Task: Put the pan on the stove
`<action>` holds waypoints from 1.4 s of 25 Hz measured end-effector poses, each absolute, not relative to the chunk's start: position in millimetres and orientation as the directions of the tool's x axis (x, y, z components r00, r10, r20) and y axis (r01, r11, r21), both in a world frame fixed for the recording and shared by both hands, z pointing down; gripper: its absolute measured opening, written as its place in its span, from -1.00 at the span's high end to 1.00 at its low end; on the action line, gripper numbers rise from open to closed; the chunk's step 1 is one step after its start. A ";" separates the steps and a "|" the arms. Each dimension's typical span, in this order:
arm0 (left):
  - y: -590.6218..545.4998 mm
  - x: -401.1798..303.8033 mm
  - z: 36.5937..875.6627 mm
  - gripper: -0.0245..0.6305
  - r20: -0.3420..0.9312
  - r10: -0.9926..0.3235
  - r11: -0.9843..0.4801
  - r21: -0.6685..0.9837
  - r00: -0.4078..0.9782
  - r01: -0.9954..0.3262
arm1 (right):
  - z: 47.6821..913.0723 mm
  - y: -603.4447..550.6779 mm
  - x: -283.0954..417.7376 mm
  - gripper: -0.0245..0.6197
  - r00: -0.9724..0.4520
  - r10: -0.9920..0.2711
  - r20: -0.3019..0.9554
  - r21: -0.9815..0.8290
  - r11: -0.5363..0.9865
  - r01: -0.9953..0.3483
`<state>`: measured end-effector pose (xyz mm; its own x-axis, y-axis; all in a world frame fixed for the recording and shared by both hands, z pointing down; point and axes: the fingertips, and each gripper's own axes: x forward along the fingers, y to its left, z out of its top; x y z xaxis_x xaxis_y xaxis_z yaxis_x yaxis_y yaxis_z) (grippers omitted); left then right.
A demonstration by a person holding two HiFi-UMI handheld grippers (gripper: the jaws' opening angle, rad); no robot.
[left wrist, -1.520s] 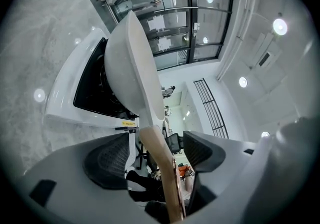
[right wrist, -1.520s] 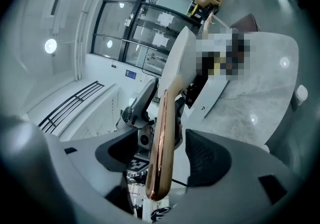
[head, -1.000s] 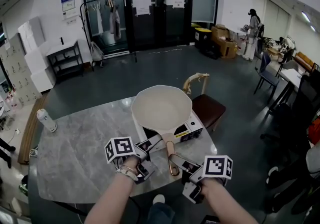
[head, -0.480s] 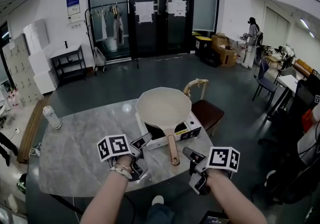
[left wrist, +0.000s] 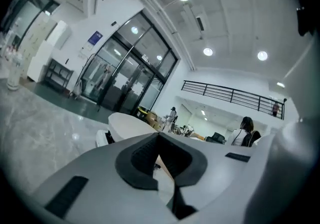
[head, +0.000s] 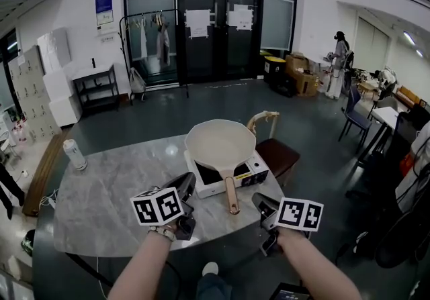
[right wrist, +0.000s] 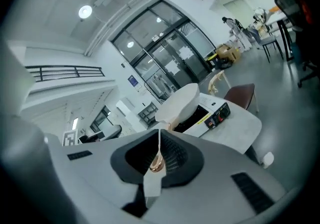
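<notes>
A cream pan [head: 220, 146] sits on the white single-burner stove [head: 250, 174] on the grey marble table [head: 114, 191]. Its wooden handle [head: 232, 196] points toward me. My left gripper [head: 187, 182] hovers left of the handle and apart from it. Its jaws have just been closing and are shut with nothing between them. My right gripper [head: 259, 203] hangs just right of the handle's end, not touching it. Its jaws have also just been closing and are shut on nothing. The left gripper view has the left gripper [left wrist: 159, 136] below the pan [left wrist: 127, 125]. The right gripper view has the right gripper [right wrist: 159, 132] before the pan [right wrist: 181, 101].
A white bottle [head: 74, 154] stands at the table's far left corner. A wooden chair with a dark red seat [head: 277, 152] is behind the table on the right. The table's near edge runs just under my grippers. Shelving and glass doors lie far behind.
Both grippers have drawn back from the pan handle toward me and risen, and their jaws have gone from open to shut. The pan stays on the stove.
</notes>
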<state>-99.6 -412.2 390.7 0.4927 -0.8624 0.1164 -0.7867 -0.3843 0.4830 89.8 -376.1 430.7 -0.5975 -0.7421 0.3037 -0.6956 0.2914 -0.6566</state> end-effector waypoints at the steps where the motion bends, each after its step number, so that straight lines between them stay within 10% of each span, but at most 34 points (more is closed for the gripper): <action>1: -410.2 -102.5 389.7 0.90 0.112 -0.875 -0.375 0.456 0.471 -0.807 | 428.8 -376.9 92.6 0.82 -0.582 -0.752 0.309 -0.616 0.308 -0.725; 10: -394.3 -114.4 368.7 0.90 0.043 -0.923 -0.359 0.265 0.383 -0.895 | 401.5 -383.3 126.9 0.82 -0.365 -0.885 0.289 -0.166 0.329 -0.929; 20: -372.8 -108.6 363.9 0.90 0.011 -0.924 -0.383 0.031 0.383 -0.923 | 322.2 -348.9 119.6 0.82 -0.428 -0.900 -0.081 0.499 0.335 -0.799; 35: -355.5 -109.1 338.2 0.89 -0.095 -0.933 -0.350 -0.003 0.348 -0.937 | 337.1 -346.0 143.2 0.82 -0.364 -0.928 -0.084 0.326 0.319 -0.890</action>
